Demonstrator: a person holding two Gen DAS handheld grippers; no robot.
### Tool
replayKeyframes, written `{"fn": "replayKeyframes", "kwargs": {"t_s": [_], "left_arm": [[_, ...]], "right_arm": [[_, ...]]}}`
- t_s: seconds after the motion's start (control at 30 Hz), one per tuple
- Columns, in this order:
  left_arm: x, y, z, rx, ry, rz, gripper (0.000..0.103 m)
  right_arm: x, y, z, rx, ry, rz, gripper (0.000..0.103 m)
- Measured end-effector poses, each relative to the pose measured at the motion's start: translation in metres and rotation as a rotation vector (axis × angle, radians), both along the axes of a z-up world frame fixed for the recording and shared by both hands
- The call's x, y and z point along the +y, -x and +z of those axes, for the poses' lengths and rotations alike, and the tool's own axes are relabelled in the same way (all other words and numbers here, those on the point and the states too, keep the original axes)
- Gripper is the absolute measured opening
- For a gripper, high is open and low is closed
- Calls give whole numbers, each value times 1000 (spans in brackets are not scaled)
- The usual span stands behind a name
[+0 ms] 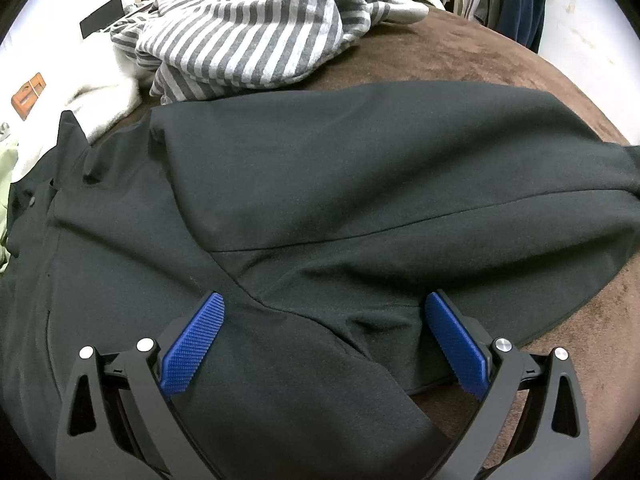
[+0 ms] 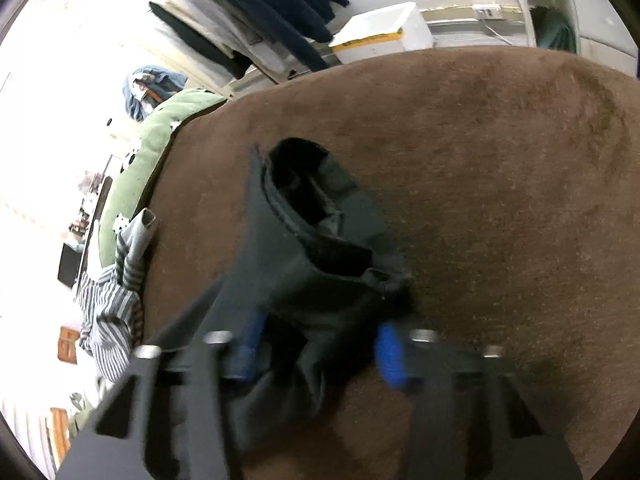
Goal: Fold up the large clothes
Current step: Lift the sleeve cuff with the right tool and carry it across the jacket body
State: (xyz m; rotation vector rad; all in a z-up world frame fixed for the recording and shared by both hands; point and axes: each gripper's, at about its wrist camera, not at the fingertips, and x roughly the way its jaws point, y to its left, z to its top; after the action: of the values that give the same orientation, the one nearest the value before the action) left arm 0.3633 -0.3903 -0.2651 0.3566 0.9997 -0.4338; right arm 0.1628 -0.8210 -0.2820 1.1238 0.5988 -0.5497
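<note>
1. A dark garment (image 1: 320,200) lies spread across the middle of the left wrist view, on a brown blanket (image 1: 480,64).
2. The left gripper (image 1: 322,344) hangs over the garment's near edge at lower centre, blue pads wide apart, gripping nothing.
3. In the blurred right wrist view, the right gripper (image 2: 320,344) at lower centre has garment cloth bunched between its pads; the sleeve cuff (image 2: 304,184) gapes at centre.
4. A striped cloth (image 1: 248,40) is heaped at upper left.

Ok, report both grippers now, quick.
Left gripper: open, over the dark garment, gripping nothing.
Right gripper: blurred, garment cuff between its pads; grip unclear.
</note>
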Motion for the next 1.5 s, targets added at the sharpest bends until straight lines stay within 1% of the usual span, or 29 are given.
{"fn": "replayKeyframes", "kwargs": {"t_s": [0.03, 0.17, 0.27, 0.37, 0.5, 0.57, 0.63, 0.7, 0.77, 0.83, 0.93, 1.03, 1.13, 1.17, 1.23, 1.3, 1.33, 1.4, 1.5], "left_arm": [[-1, 0, 0, 2, -4, 4, 98], [0, 0, 0, 4, -4, 12, 98], [1, 0, -1, -6, 4, 15, 98], [2, 0, -1, -12, 7, 23, 98], [5, 0, 1, -22, 24, 37, 98], [8, -1, 4, -25, 45, 52, 97], [12, -1, 6, -23, 55, 65, 97], [18, -1, 13, -20, 61, 79, 97], [27, 0, 22, -29, 65, 93, 97], [36, 3, 32, -51, 48, 111, 97], [54, 8, 52, -67, 49, 116, 97], [71, 14, 69, -104, 33, 129, 97], [99, 24, 92, -154, 31, 140, 97], [109, 26, 97, -165, 32, 146, 97], [129, 30, 103, -177, 31, 164, 97], [149, 34, 106, -167, 28, 186, 97], [161, 38, 107, -170, 21, 193, 97], [184, 46, 108, -183, -1, 206, 97], [222, 57, 105, -177, -15, 237, 97]], "right_arm": [[1, 1, -4, -11, -14, -6, 15], [9, -4, 2, 21, 50, 3, 10], [13, -10, 15, 45, 94, 29, 9], [17, -14, 35, 32, 142, 57, 9], [35, -27, 79, -9, 241, 112, 9], [55, -40, 111, -11, 338, 165, 9], [75, -50, 138, -28, 405, 215, 9], [104, -64, 171, -60, 469, 272, 9], [129, -78, 199, -96, 512, 323, 9], [161, -90, 226, -133, 557, 370, 9], [207, -107, 256, -173, 615, 440, 9], [259, -124, 281, -218, 646, 529, 9], [314, -137, 298, -246, 697, 606, 9], [329, -141, 303, -261, 698, 630, 9], [359, -149, 308, -301, 670, 690, 9], [402, -161, 312, -314, 697, 757, 9], [416, -166, 313, -315, 704, 775, 9], [455, -178, 310, -329, 696, 833, 9], [506, -192, 305, -345, 683, 899, 9]]}}
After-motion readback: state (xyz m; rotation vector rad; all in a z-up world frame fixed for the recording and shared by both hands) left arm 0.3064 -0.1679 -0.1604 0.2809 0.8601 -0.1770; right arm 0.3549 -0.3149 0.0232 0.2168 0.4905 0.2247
